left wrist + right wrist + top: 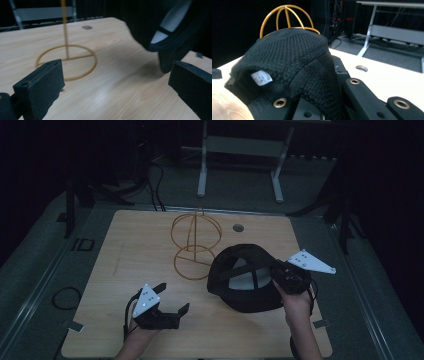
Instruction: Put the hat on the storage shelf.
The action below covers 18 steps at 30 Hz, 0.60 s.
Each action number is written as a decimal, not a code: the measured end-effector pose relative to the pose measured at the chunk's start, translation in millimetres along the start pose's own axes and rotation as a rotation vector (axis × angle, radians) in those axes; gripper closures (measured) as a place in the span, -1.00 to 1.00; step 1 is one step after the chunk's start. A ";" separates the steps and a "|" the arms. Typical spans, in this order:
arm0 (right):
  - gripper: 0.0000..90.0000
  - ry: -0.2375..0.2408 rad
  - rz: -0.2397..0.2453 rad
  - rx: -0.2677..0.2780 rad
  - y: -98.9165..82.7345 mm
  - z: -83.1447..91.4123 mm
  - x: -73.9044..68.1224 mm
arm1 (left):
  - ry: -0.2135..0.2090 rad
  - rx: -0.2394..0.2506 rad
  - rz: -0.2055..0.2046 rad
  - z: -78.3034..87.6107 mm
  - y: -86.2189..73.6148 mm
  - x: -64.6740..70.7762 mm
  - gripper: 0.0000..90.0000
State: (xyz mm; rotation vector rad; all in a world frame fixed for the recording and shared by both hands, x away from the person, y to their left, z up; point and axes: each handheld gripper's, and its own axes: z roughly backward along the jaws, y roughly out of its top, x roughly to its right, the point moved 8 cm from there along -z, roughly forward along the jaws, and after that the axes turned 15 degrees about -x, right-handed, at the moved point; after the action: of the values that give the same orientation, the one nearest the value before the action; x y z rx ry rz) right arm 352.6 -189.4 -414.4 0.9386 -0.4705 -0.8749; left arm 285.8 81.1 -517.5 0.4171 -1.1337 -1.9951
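Holding: right gripper [286,279] pinches cap [245,277] rim, lifted; left gripper [167,302] spread, empty
Advice: steady cap's far side; lower crown over stand [196,232]

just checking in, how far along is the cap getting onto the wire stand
Done: the right gripper is shut on the black cap and has it lifted. In hand: carrying it. Left: setting it on the gold wire stand, which is bare. The left gripper is open and holds nothing.

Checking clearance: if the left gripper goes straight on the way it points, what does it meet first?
Likely the gold wire hat stand's base ring, ahead on the wooden table; the black cap hangs off to the side. The open left gripper holds nothing; depth is uncertain.
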 end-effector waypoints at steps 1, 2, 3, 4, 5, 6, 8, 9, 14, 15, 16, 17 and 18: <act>0.98 0.006 0.000 0.008 1.1 0.4 -2.6 | -0.013 -0.001 -0.010 -2.9 4.5 3.4 -0.99; 0.98 0.005 0.003 0.016 1.9 0.8 -4.5 | -0.015 0.002 -0.014 -7.1 10.7 7.5 -0.99; 0.98 0.012 0.020 0.015 2.4 0.3 -7.4 | -0.021 0.000 -0.020 -9.9 14.1 10.3 -0.99; 0.98 0.014 0.020 0.015 2.6 0.2 -8.7 | -0.029 0.003 -0.025 -13.4 18.8 14.1 -0.99; 0.98 0.021 0.017 0.016 2.8 -0.2 -10.2 | -0.021 0.008 -0.033 -16.4 23.5 17.1 -0.96; 0.98 0.030 0.022 0.012 2.8 -0.8 -11.6 | -0.013 0.003 -0.040 -20.9 28.6 20.1 -0.88; 0.98 0.048 0.014 0.017 3.1 -1.2 -13.0 | -0.031 -0.006 -0.042 -27.2 34.3 24.6 -0.87; 0.98 0.051 0.013 0.019 3.1 -1.1 -13.5 | -0.034 -0.013 -0.048 -30.6 36.7 26.7 -0.83; 0.98 0.070 0.032 0.028 2.7 1.2 -20.0 | -0.035 0.000 -0.034 -40.6 49.4 28.9 -0.49; 0.98 0.070 0.036 0.028 2.3 1.6 -21.0 | -0.042 0.001 -0.032 -41.4 52.2 29.0 -0.43; 0.98 0.081 0.043 0.025 1.7 2.2 -22.9 | -0.046 0.002 -0.034 -42.1 53.8 29.5 -0.30; 0.98 0.083 0.047 0.023 1.4 2.6 -23.7 | -0.050 0.000 -0.035 -42.9 55.4 30.3 -0.18; 0.98 0.080 0.050 0.023 1.2 3.3 -24.2 | -0.054 -0.003 -0.037 -43.9 57.3 31.6 -0.06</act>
State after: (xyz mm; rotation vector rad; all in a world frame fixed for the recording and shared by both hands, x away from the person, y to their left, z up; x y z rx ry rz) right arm 336.8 -171.0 -411.3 0.9757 -0.4340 -0.7851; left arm 319.5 15.0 -490.9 0.3876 -1.1632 -2.0514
